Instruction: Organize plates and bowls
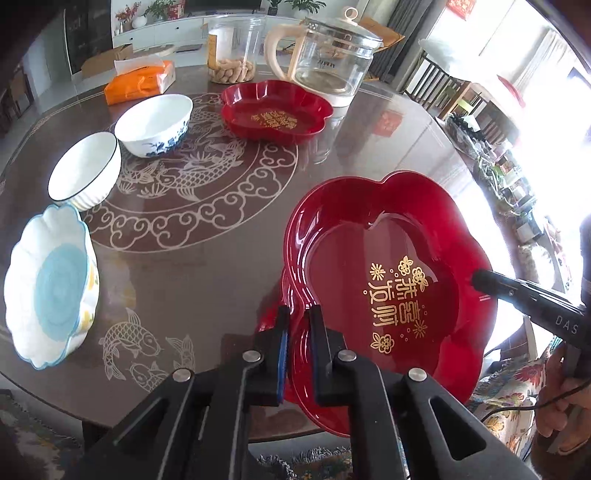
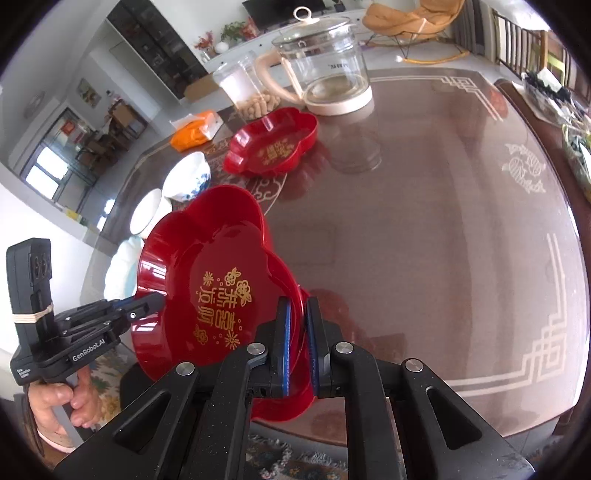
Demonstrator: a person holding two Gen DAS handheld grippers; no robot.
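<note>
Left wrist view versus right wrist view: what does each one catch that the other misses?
Only the left wrist view shows the whole blue-centred scalloped bowl and the fish patterns on the table. Only the right wrist view shows the body of the left gripper with a hand on its handle, and the orange chair. Both show the held red plate, pinched by both grippers on opposite rims, the second red plate, the glass kettle and the peanut jar.

Held red plate (image 1: 388, 236): glossy plastic look, gold print. Table (image 1: 229, 273): smooth, reflective. Bowl (image 1: 155, 123): glazed ceramic look.
</note>
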